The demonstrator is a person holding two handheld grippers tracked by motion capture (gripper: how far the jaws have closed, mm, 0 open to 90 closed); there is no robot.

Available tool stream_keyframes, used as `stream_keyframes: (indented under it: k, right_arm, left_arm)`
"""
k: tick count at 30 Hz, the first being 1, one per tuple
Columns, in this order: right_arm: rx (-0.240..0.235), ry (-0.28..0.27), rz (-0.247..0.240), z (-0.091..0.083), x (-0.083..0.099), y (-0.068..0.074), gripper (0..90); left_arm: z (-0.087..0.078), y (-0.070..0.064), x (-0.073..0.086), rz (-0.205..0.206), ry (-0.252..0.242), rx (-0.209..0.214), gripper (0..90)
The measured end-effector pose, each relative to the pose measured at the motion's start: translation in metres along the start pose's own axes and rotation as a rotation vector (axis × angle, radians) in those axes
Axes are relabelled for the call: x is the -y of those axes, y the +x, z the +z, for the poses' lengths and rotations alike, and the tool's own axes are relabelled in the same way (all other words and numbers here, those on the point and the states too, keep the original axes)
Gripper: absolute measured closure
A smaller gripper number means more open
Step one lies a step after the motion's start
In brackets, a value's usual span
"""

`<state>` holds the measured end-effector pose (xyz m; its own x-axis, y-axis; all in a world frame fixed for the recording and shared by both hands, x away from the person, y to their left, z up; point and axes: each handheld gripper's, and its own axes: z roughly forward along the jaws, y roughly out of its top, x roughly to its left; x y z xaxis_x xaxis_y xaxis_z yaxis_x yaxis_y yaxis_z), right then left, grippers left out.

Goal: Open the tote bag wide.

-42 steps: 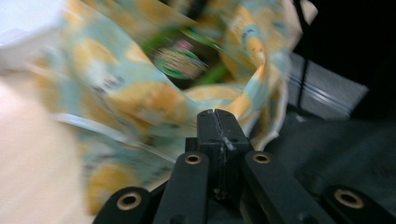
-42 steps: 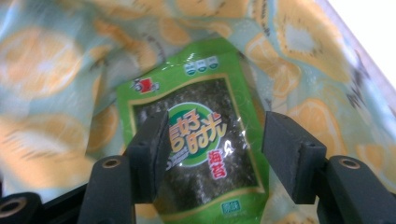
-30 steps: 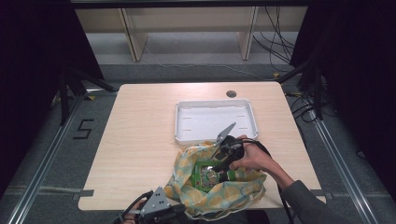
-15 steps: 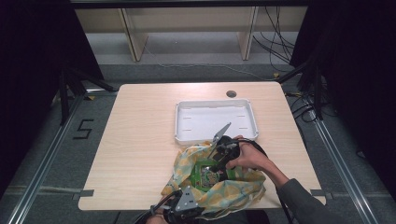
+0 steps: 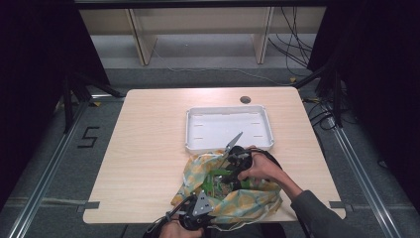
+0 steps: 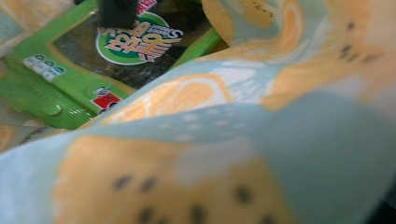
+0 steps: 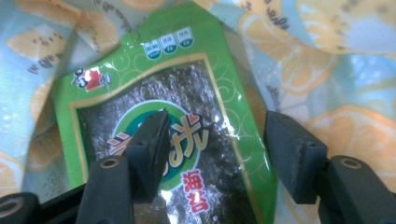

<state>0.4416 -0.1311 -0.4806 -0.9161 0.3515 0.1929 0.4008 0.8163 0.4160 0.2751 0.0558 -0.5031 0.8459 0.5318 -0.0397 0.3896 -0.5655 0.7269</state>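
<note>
High view, pale wooden table (image 5: 148, 148), white tray (image 5: 229, 128), right gripper (image 7: 212, 154) fingers spread over green packet (image 7: 159, 93), left fingers' state unclear.

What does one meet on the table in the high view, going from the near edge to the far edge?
Left gripper → lemon-print cloth bag → right gripper over the green seaweed packet → white tray → round dark hole.

snack packet (image 7: 163, 140): glossy green plastic film, crinkled | bag (image 5: 247, 201): soft matt printed cloth | tray (image 5: 229, 144): smooth white plastic | table (image 5: 148, 148): pale matt wood grain | pads (image 7: 152, 144): matt black rubber
</note>
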Motion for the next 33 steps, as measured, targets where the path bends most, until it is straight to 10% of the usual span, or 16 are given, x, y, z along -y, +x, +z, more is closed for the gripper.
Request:
stream_keyframes:
  k: [23, 33]
  right_arm:
    - [-0.109, 0.012, 0.098, 0.001, 0.001, 0.003, 45.7]
    - [-0.13, -0.044, 0.062, -0.013, -0.001, 0.003, 55.0]
  left_arm:
    - [0.018, 0.009, -0.003, -0.031, 0.013, -0.034, 89.0]
    - [0.018, 0.011, -0.004, -0.018, 0.024, -0.047, 89.1]
